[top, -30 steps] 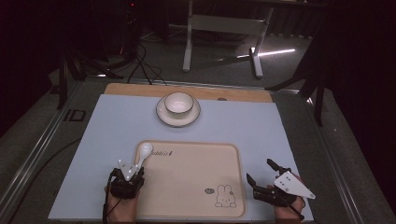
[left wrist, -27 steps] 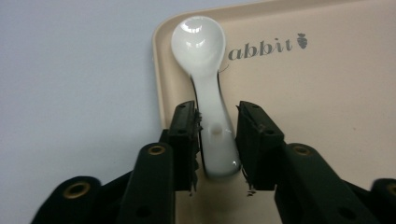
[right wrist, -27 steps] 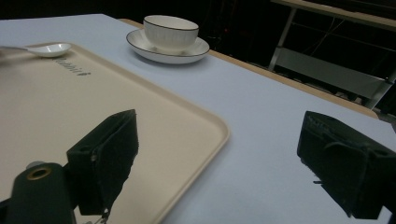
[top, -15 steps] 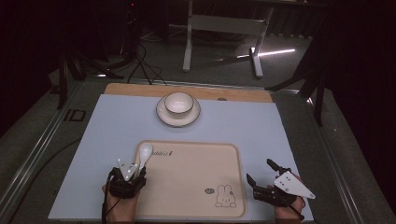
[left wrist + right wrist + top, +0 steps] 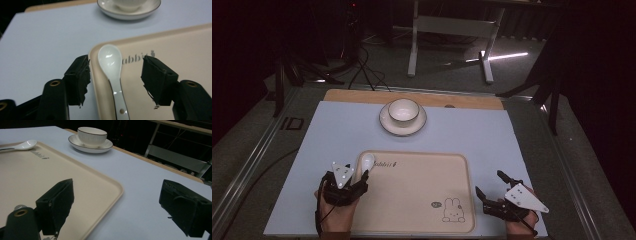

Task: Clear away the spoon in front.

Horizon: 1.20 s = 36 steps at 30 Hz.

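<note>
Standing wide apart, the left gripper has just been opening its jaws, and the white spoon lies between them, free of both pads.

The spoon rests on the beige tray at its far left corner, bowl up and pointing away from the person, handle running back between the jaws — neither pad touches it. The tray sits on a pale blue mat, a rabbit drawing at its near right corner. The right gripper is spread wide with nothing between its jaws, just off the tray's right edge over the mat. Beyond the tray, well apart from it, a white cup stands upright on a saucer.
</note>
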Motion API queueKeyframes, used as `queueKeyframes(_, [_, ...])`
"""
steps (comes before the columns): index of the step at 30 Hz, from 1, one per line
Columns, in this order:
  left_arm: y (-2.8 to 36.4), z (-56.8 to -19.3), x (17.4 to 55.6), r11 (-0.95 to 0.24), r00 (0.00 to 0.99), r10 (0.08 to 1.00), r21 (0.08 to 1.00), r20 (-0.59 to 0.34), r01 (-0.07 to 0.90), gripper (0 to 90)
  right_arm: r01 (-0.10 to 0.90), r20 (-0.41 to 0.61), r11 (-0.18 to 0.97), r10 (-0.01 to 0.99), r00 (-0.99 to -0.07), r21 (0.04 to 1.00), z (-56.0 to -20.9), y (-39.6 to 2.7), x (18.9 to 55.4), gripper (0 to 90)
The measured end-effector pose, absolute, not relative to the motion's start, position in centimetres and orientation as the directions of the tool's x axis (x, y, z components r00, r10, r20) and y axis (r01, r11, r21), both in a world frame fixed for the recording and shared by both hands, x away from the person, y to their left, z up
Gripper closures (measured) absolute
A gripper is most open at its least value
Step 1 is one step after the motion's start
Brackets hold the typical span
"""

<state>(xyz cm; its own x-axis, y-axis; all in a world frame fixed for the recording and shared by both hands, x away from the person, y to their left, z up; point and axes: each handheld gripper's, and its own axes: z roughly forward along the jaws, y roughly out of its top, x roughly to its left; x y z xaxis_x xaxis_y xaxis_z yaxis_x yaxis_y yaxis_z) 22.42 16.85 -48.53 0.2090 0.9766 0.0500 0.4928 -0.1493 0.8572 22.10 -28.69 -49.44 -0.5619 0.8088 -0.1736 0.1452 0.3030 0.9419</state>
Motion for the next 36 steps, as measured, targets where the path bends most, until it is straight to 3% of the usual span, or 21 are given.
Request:
queueKeyframes(20, [21.5,-44.1,23.6,-0.174,0.346,0.938,0.91,0.036,0.376,34.8,0.144,-0.17,0.297,0.811,-0.56,0.944,-49.4,-28.8,22.1,12.2])
queueKeyframes(29, [24.5,-46.3,23.5,-0.199,0.414,0.91,0.909,0.032,0.366,35.0,0.147,-0.167,0.295,0.814,-0.557,0.944,-49.4,-29.0,22.1,12.2])
queueKeyframes(36, [26.5,-48.4,23.0,-0.168,0.382,0.924,0.907,0.008,0.387,35.6,0.147,-0.162,0.287,0.819,-0.551,0.947,-49.4,-29.3,22.2,12.2])
